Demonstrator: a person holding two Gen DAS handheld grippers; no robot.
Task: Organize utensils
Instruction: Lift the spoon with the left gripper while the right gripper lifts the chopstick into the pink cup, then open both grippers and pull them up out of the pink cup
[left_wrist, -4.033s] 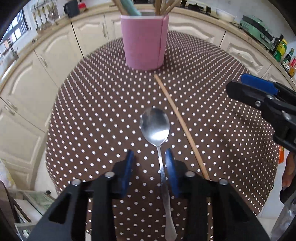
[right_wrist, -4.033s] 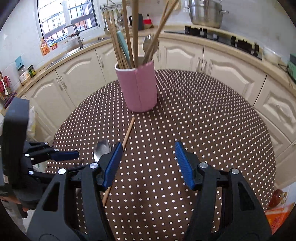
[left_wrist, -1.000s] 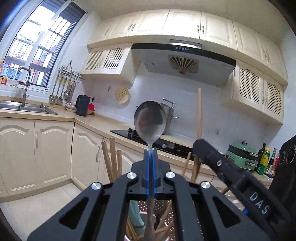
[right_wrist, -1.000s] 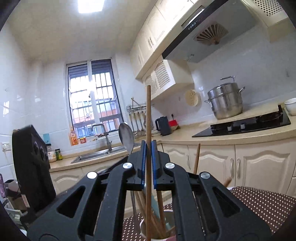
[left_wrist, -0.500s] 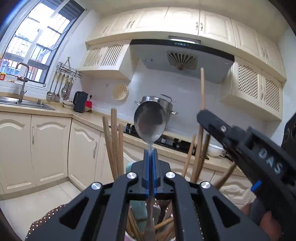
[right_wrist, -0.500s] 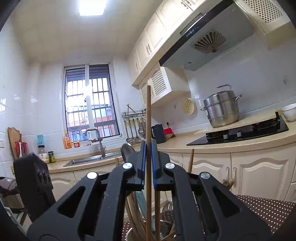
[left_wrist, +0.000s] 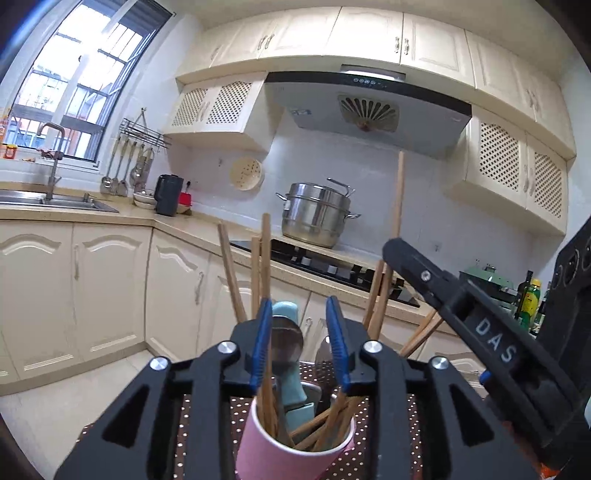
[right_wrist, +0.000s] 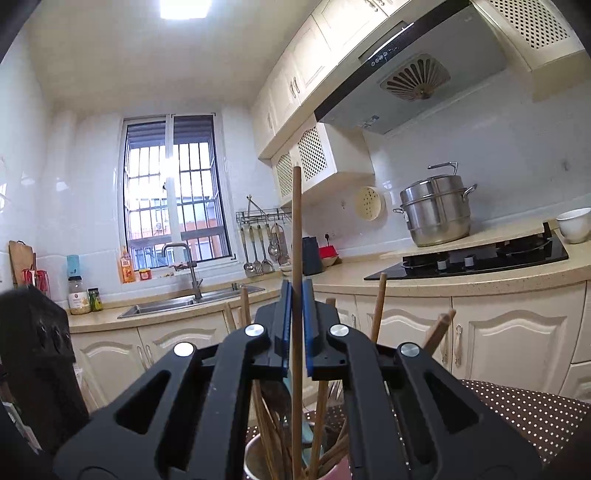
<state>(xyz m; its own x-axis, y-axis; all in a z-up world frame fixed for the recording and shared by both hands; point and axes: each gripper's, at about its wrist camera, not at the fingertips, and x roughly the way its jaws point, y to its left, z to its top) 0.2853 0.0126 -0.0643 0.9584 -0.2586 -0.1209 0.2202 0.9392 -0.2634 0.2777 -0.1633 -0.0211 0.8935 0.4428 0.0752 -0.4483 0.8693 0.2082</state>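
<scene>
Spoon (left_wrist: 286, 345) handle hidden among chopsticks inside pink cup (left_wrist: 284, 458)

light: bright, daylight from barred window (right_wrist: 173, 192) plus ceiling lamp (right_wrist: 186, 8) | glare: window blown out white | shadows: soft | focus: sharp | edges: strong fisheye bend, dark corners
</scene>
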